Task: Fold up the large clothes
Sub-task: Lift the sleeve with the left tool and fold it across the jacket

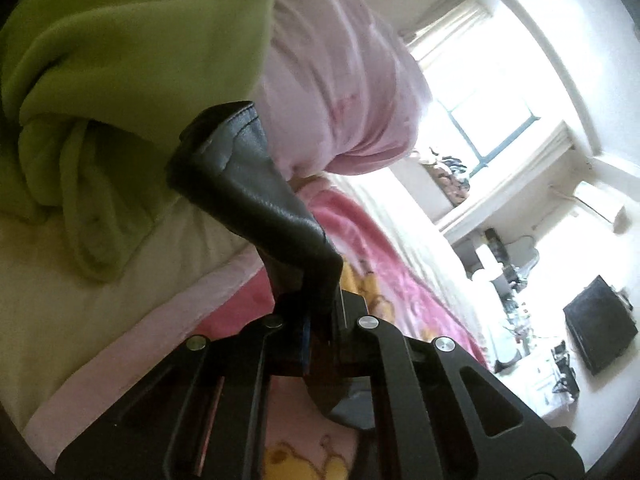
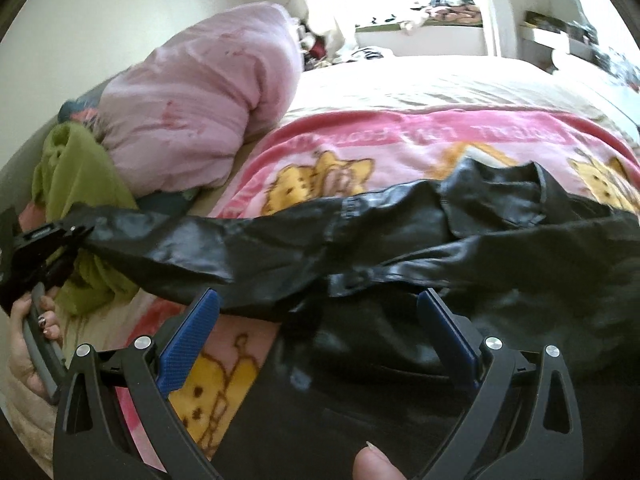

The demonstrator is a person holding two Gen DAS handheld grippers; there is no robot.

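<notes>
Jacket [image 2: 420,232], black leather, lies across the pink cartoon blanket [image 2: 328,152] on the bed [image 2: 440,76], body on the right, one sleeve [image 2: 168,248] stretched out to the left. Left gripper [image 1: 316,300] has its jaws clamped shut on the sleeve end; in its wrist view the cuff [image 1: 224,136] sticks up out past the jaws, lifted clear of the bed. Right gripper [image 2: 320,324] is wide open, jaws straddling the near edge of the jacket body, leather between and just beyond the blue pads [image 2: 188,344], nothing gripped. Leather is glossy, creased, collar [image 2: 520,184] rumpled on the far side. Green fleece [image 2: 72,184] and a pink quilt [image 2: 192,92] are bunched at far left, beside the stretched sleeve.
</notes>
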